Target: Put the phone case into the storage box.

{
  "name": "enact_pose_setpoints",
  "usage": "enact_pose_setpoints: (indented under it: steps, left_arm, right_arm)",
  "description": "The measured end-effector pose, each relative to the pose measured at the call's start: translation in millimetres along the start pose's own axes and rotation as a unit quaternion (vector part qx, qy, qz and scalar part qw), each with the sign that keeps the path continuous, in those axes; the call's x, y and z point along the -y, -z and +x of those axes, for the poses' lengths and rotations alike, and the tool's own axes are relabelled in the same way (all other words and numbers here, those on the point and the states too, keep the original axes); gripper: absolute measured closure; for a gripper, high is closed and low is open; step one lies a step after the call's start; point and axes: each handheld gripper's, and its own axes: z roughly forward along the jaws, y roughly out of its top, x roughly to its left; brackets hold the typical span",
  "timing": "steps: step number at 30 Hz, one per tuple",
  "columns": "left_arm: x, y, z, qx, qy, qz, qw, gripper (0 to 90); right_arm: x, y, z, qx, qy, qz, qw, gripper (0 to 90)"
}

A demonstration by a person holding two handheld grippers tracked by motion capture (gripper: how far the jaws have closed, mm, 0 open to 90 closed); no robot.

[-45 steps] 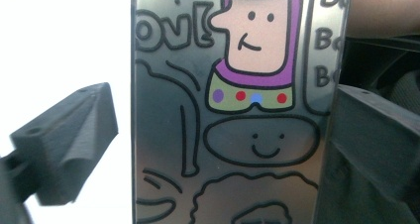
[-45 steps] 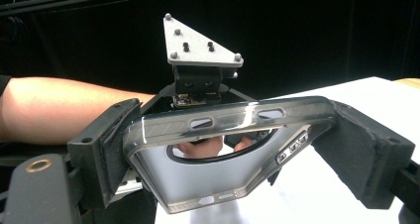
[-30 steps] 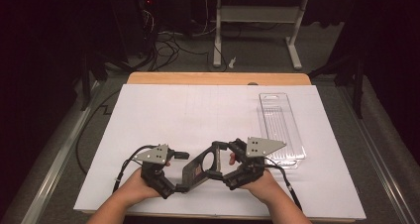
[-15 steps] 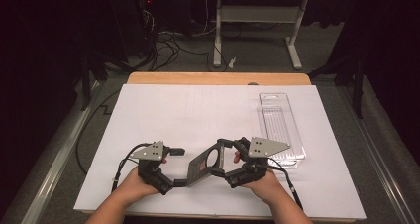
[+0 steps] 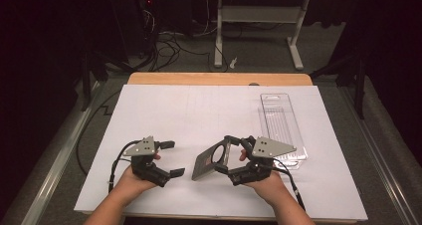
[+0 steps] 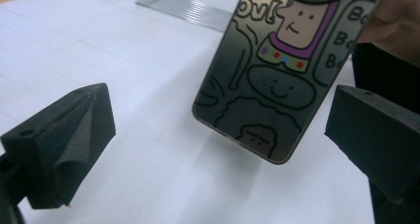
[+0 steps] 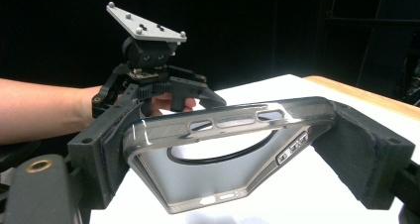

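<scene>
A tinted see-through phone case (image 5: 209, 161) with cartoon drawings on its back (image 6: 270, 80) is held tilted above the white sheet. My right gripper (image 5: 226, 155) is shut on its top end, and both pads press the case's side rims (image 7: 223, 122). My left gripper (image 5: 171, 159) stands open just left of the case. In the left gripper view its two jaws flank the case's lower end (image 6: 225, 120) without touching it. The left gripper (image 7: 173, 92) also shows beyond the case in the right gripper view.
A clear plastic packaging tray (image 5: 281, 125) lies flat at the right of the white sheet (image 5: 199, 110), just behind my right hand. The table's wooden far edge (image 5: 219, 78) borders a dark floor with cables and a desk frame.
The left gripper has eased slightly to the left, opening a small gap to the case's lower corner. The right gripper and case have barely moved.
</scene>
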Motion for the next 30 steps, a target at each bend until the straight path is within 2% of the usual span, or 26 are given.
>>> enact_pose_setpoints:
  steps: [7,16,24,30]
  left_arm:
    - [-1.2,1.9,2.7,-0.023,-0.005,-0.013,0.9996,0.6]
    - [-3.9,6.7,8.0,-0.052,-0.013,-0.036,0.9979,0.6]
    - [-4.9,10.2,8.4,-0.062,-0.020,-0.048,0.9967,0.7]
    - [-7.1,12.1,9.2,-0.081,-0.028,-0.064,0.9943,0.7]
  right_arm:
    - [-5.2,1.3,3.8,0.021,0.005,0.003,0.9998,14.7]
    - [-15.7,8.0,3.0,0.048,0.010,0.003,0.9988,14.7]
    - [-16.9,22.1,0.6,0.073,0.014,0.003,0.9972,14.7]
    - [-14.3,29.7,-0.6,0.086,0.013,0.003,0.9962,14.7]
